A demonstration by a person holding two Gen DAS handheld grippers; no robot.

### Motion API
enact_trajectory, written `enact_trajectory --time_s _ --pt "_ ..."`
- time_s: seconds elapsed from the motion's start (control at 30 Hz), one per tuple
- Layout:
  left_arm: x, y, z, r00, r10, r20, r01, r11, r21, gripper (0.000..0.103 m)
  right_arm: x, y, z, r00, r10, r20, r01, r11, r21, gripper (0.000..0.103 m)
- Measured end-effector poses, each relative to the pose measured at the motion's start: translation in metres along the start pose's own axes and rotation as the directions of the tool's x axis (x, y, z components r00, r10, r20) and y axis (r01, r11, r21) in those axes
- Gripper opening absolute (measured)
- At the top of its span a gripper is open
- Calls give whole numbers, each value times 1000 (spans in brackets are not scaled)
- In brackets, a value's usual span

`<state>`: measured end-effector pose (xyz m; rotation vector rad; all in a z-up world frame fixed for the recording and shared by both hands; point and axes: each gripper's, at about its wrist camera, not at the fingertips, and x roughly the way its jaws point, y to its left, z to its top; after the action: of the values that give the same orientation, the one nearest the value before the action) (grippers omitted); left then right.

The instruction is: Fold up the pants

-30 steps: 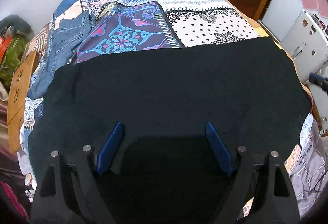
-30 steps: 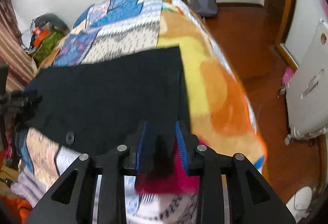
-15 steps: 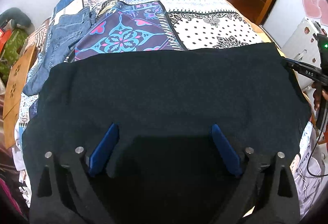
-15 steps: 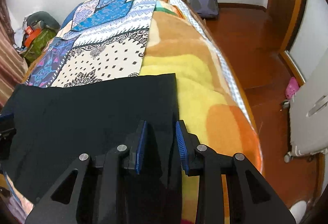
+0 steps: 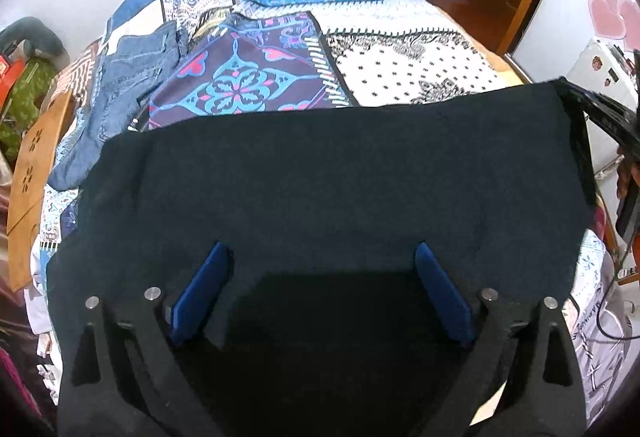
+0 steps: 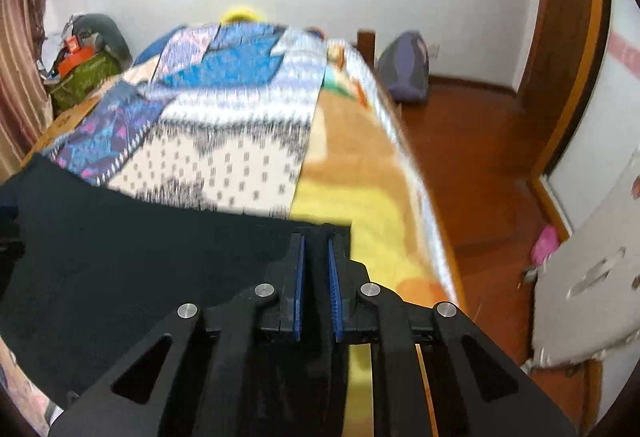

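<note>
Bedspread point(image 5: 400, 69) bears black pants point(image 5: 320, 177); left claw point(image 5: 320, 289) gapes wide, right claw point(image 6: 317, 249) pinches their corner.

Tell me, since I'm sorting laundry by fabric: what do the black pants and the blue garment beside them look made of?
Black pants: matte, fine woven or knit cloth, no sheen; exact fibre unclear. Blue garment: likely denim, judging by its faded blue wash and stitched seams.

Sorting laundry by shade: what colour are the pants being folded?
Plain black pants, clearest in the left wrist view.
</note>
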<state>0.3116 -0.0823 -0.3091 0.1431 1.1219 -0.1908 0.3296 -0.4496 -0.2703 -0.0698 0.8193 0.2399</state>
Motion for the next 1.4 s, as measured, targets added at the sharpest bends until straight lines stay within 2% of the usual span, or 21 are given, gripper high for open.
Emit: enact_trajectory --time_s 0.17,0.27,0.33,0.43,0.5,0.6,0.83,0.93,1.07,1.2,1.4 --pt "-14 3 3 999 13 36 -12 1000 -11 96 19 -5 16 999 -34 -15 33 999 -3 9" --pt "-22 11 4 998 25 53 -24 999 -24 96 49 -11 14 992 -21 -127 25 999 29 10" --pt "-29 18 4 997 36 65 -33 999 -38 96 57 -11 11 987 -17 -162 25 999 46 10" --pt "-43 32 4 994 56 96 -49 996 -71 96 50 -10 12 986 -34 -164 43 997 56 21" --pt "-54 45 3 990 76 119 -65 993 -93 96 36 -7 14 990 -10 -144 20 997 69 32" --pt "-75 71 -3 981 125 149 -105 985 -138 96 9 6 18 994 22 -108 -17 999 47 34" --pt "-119 134 -36 957 227 181 -181 954 -238 96 -37 58 30 993 113 -32 -114 993 -32 40" --pt "-132 162 -59 949 270 165 -220 938 -270 96 -48 87 33 988 152 -15 -153 986 -63 41" --pt "-138 196 -91 947 292 134 -241 922 -304 96 -52 132 39 979 205 -10 -205 972 -115 41" --pt "-128 233 -119 954 286 87 -240 907 -347 96 -47 178 47 962 271 -24 -271 949 -158 43" --pt "-92 279 -127 976 211 50 -173 898 -404 95 -26 245 64 936 343 -74 -351 907 -232 43"
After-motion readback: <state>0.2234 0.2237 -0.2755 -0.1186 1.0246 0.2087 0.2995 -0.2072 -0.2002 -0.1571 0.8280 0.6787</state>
